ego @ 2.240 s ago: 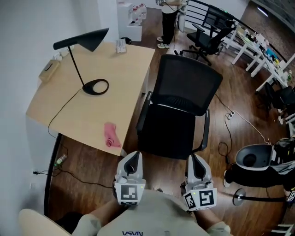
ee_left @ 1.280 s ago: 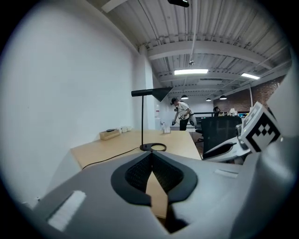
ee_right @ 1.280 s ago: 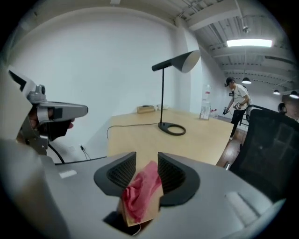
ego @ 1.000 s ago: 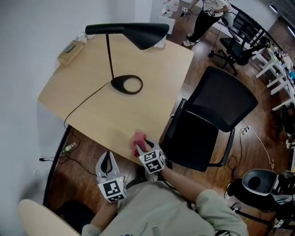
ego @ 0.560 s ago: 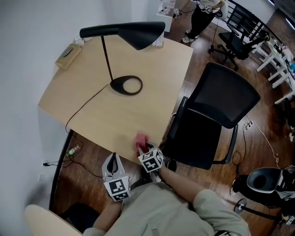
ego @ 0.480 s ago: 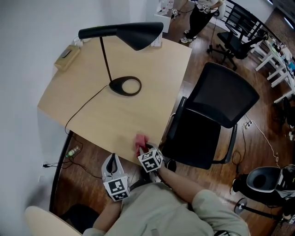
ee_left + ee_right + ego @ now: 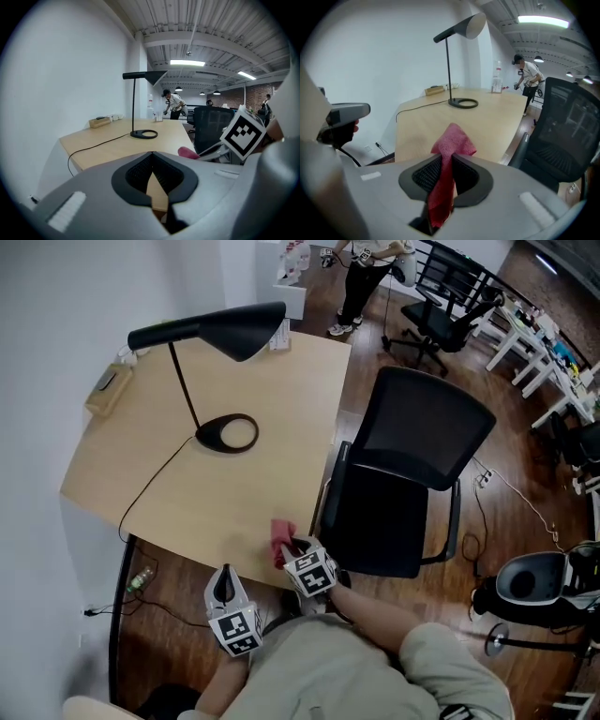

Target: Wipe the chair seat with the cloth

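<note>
Right gripper (image 7: 295, 547) jaws have just been closing on the pink cloth (image 7: 451, 146) and now pinch it, right at the desk's (image 7: 234, 486) near edge. Left gripper (image 7: 152, 158) has its jaws together and is empty (below that same desk edge). The grab looks about done. Carrying and wiping the chair seat (image 7: 375, 521) — just beside the desk — is all left. No readable writing — only square markers on the grippers.

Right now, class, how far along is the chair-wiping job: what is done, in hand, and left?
Done: the right tool, whose jaws have just been closing, has pinched the pink cloth at the desk edge. In hand: that cloth only; the left tool is shut, empty. Left: carrying it to the black chair seat and wiping.
</note>
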### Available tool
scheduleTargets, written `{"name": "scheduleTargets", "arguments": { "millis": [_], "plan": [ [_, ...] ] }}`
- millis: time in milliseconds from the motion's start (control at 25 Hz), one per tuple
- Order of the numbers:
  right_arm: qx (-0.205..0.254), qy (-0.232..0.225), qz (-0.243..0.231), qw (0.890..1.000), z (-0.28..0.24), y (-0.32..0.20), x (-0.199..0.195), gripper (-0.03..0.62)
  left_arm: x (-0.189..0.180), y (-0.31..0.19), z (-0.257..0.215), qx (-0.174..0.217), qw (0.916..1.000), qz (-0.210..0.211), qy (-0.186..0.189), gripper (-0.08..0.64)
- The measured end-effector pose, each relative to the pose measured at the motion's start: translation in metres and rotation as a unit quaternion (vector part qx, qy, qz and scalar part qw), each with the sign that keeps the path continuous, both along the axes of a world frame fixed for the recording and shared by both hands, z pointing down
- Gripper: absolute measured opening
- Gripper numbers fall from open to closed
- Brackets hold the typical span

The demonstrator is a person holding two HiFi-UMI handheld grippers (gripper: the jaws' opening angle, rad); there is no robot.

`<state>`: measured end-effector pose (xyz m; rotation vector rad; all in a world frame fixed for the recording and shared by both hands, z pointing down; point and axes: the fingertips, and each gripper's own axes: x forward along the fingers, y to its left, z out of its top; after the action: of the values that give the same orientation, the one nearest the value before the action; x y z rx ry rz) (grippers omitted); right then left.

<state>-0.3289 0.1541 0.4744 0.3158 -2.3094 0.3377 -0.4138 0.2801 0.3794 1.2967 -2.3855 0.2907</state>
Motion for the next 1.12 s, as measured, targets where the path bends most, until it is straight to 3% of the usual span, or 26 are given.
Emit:
{"name": "scheduleTargets", "arguments": {
  "millis": [240,600,880,1120],
  "plan": [
    [0.038,-0.049,0.087,0.994,-0.050,-0.056,0.052,0.061,0.035,-0.049,-0.003,0.026,0.9970,0.073,0.005,0.006],
    [0.079,-0.090,0.203,0.972,-0.089,-0.146,0.149,0.060,0.123,-0.140,-0.018,0.040,0.9808,0.191,-0.005,0.006],
    [0.061,-0.082,0.214,0.971,-0.063,-0.216,0.199,0.060,0.186,-0.225,-0.014,0.033,0.9723,0.231,-0.003,0.006],
    [0.024,-0.074,0.200,0.977,-0.016,-0.284,0.219,0.060,0.223,-0.301,0.024,-0.008,0.9763,0.216,0.014,0.006]
  ]
}}
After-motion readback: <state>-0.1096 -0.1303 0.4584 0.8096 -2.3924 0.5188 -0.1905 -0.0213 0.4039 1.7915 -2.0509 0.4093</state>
